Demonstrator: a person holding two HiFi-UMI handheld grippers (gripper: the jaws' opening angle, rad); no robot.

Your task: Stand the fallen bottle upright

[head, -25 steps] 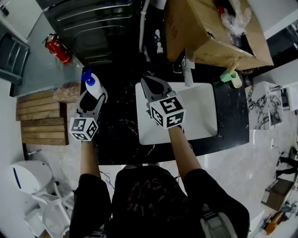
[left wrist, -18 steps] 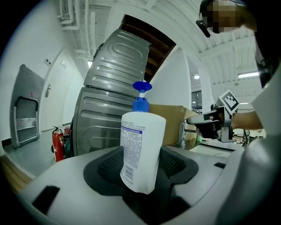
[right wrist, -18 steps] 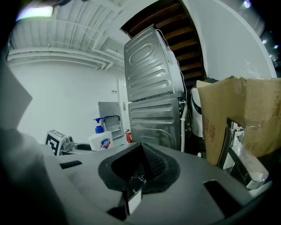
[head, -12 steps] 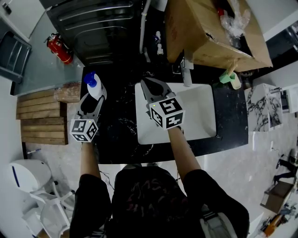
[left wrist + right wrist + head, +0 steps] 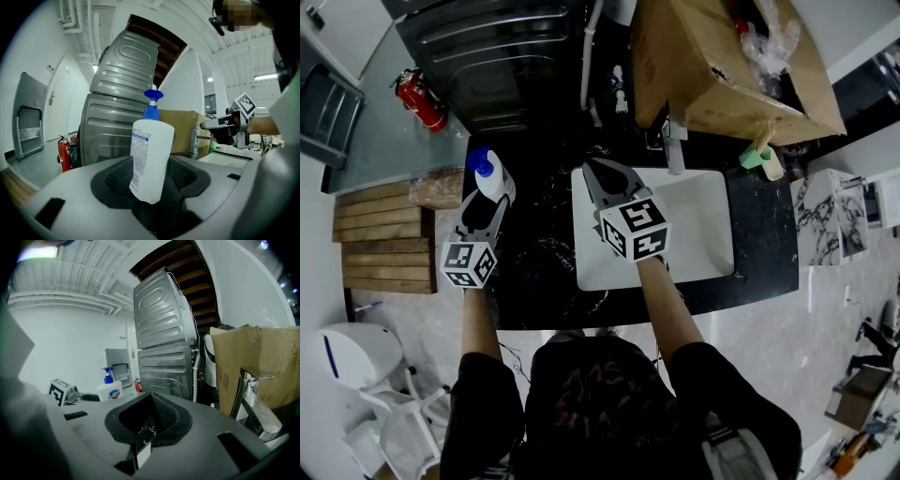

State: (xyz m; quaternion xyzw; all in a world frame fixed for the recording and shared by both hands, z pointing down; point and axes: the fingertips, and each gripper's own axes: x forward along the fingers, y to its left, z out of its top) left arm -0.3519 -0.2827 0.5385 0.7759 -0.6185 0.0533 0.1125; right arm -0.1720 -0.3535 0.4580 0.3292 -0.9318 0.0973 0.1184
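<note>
On the black counter (image 5: 534,267), to the left of the white sink (image 5: 705,230), the bottle (image 5: 490,176) is upright with its blue pump top uppermost. The left gripper (image 5: 485,204) is clamped on it: in the left gripper view the white bottle (image 5: 151,159) fills the space between the two dark pads, which press on its lower sides. From the right gripper view the bottle (image 5: 109,390) also reads as upright, just beside the left gripper's marker cube, though no view shows clearly whether its base touches the counter

Over the near-left part of the sink hangs the right gripper (image 5: 602,176), well apart from the bottle. Its jaws are drawn together and hold nothing

Behind the sink stands a metal tap (image 5: 673,142), and behind that a big cardboard box (image 5: 712,70). A small green cup (image 5: 757,155) lies near the sink's far right corner. A grey ribbed appliance (image 5: 497,56) stands beyond the counter, with a red fire extinguisher (image 5: 417,98) on the floor to its left
</note>
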